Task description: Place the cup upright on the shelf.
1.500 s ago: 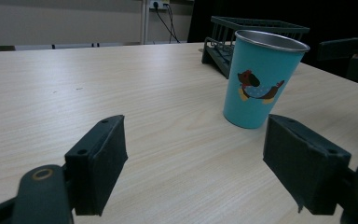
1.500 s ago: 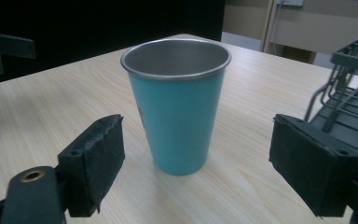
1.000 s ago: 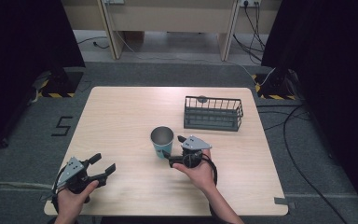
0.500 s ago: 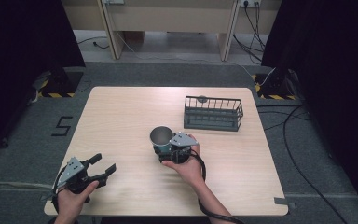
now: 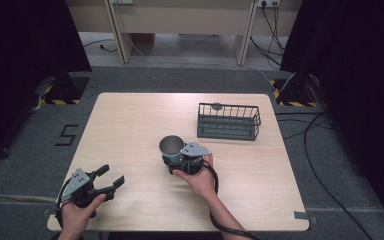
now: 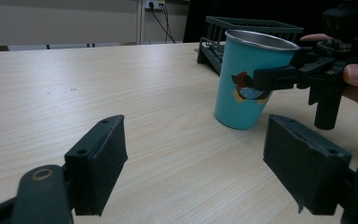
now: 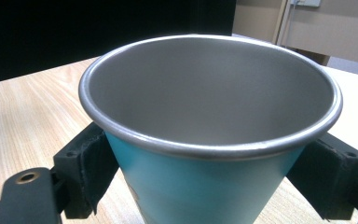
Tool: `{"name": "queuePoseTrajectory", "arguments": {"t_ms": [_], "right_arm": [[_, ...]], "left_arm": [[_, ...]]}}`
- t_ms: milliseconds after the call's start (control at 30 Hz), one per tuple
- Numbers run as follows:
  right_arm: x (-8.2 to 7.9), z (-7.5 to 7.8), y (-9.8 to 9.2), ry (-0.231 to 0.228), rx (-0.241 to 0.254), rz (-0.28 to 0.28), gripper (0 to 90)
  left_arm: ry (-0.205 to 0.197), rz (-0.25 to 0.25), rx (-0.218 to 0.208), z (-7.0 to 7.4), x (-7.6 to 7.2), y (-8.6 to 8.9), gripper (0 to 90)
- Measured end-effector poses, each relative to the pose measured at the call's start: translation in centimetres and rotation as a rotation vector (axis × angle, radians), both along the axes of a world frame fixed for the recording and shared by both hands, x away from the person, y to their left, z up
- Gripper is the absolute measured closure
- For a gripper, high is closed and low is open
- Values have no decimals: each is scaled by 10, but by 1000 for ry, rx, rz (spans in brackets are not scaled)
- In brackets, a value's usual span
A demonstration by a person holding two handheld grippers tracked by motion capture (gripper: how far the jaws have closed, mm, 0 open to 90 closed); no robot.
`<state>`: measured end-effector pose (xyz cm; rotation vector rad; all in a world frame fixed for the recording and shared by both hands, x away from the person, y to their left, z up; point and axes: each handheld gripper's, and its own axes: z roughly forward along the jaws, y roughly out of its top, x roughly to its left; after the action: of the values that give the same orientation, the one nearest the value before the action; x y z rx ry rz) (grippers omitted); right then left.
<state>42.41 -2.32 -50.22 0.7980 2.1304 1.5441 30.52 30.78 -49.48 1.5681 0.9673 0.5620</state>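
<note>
High view: overhead at the near edge, facing forward and down on the whole worktop (image 5: 130, 130). Left tool cam: low, looks right across the worktop. Right tool cam: nearly against the cup (image 7: 209, 140). All three share the cup.

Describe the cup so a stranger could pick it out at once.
On the light wooden table, look near the middle, in front of the dark wire basket. The cup stands upright between the right gripper's jaws. It is turquoise with a bare metal inside and a small cartoon picture on its side.
</note>
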Motion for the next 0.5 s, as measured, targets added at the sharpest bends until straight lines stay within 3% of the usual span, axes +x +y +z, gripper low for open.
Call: {"name": "queuePoseTrajectory", "arguments": {"t_ms": [500], "right_arm": [[-3,15,-5,-26,30,-1,166]], "left_arm": [[-3,2,8,0,0,0,208]]}}
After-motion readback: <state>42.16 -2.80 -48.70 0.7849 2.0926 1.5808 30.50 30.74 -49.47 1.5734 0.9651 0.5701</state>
